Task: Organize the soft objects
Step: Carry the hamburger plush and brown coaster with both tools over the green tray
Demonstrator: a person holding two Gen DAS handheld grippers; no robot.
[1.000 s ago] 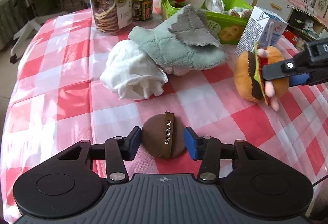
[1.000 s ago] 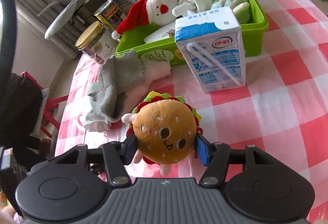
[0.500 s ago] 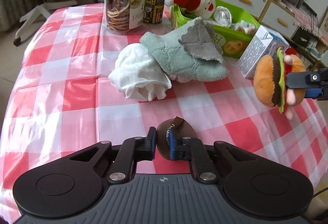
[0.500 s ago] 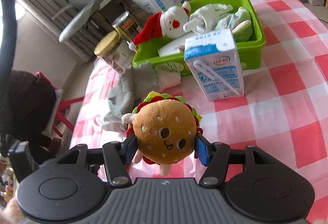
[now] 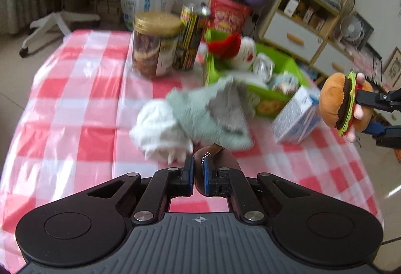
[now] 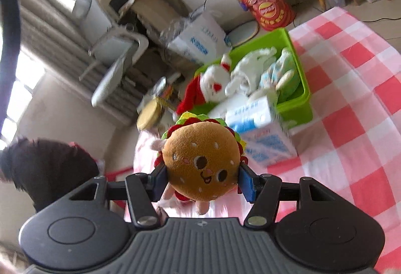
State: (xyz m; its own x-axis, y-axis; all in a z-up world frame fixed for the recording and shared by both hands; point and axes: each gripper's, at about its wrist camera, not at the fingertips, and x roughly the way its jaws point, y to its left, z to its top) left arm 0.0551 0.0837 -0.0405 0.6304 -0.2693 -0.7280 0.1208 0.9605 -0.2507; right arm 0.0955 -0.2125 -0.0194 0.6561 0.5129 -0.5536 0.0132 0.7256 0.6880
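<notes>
Though blurred, green bin (image 6: 304, 98) holds Santa plush (image 6: 213, 88), apparently cloths.

Soft things, held and lying

A burger plush (image 6: 203, 161) with a stitched smiling face is clamped in the right gripper (image 6: 202, 180), off the surface; a brown powder puff (image 5: 220, 161) is pinched, folded, in the left gripper (image 5: 197, 173). A grey-green towel (image 5: 210, 113) overlaps a crumpled white cloth (image 5: 158, 128) beside the green bin (image 6: 298, 108), which holds a Santa plush (image 6: 213, 86).
</notes>
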